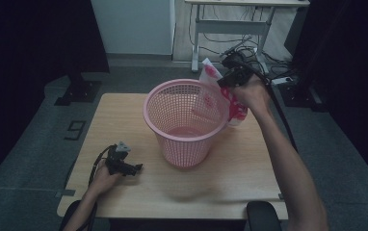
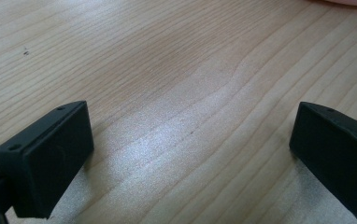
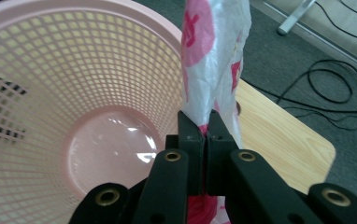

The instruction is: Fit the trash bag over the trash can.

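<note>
Down near the desk's [image 1: 249, 187] front-left corner, the left gripper [image 1: 135, 168] rests on the wood, jaws wide apart. Farther back, the right gripper [image 3: 203, 125] pinches a pink-and-white plastic bag [image 3: 214, 56] at the pink mesh basket's [image 1: 172, 110] far-right rim.

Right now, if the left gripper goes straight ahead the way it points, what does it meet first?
Probably the pink basket: the left gripper, open and low over the table, points toward its base, with bare wood between. Depth is unclear.
</note>
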Demonstrator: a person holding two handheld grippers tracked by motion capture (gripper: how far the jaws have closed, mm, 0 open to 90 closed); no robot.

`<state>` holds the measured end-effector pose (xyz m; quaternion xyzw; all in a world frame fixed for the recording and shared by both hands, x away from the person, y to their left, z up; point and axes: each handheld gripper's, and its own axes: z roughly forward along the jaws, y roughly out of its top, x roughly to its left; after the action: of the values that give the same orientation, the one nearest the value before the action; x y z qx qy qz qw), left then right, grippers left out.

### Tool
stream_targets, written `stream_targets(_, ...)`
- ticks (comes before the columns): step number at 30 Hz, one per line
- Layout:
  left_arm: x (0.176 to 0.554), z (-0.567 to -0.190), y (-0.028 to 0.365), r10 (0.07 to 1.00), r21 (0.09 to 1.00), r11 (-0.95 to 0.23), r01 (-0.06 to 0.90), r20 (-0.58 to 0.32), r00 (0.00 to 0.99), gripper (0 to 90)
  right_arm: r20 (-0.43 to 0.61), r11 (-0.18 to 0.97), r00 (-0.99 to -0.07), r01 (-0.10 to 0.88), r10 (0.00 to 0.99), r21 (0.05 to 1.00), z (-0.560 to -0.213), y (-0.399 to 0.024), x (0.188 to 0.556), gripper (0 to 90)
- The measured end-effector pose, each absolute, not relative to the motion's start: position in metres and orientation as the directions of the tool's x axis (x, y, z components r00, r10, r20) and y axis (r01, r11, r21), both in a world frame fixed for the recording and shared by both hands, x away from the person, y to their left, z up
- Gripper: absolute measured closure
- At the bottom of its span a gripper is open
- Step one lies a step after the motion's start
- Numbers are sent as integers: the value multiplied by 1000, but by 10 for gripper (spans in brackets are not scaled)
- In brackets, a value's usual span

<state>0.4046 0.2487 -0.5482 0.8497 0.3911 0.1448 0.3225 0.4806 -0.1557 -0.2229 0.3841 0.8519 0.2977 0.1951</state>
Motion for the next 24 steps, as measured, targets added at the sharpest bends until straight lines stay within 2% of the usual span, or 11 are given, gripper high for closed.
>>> stream_targets(10,405,-548,249,758,661,-486,571,-7,652,0,-25,558,-711,529,703,640,-233,-108,485,878)
stream_targets(24,405,-548,249,758,661,-486,571,-7,652,0,47,639,-788,532,614,556,-284,-38,494,870)
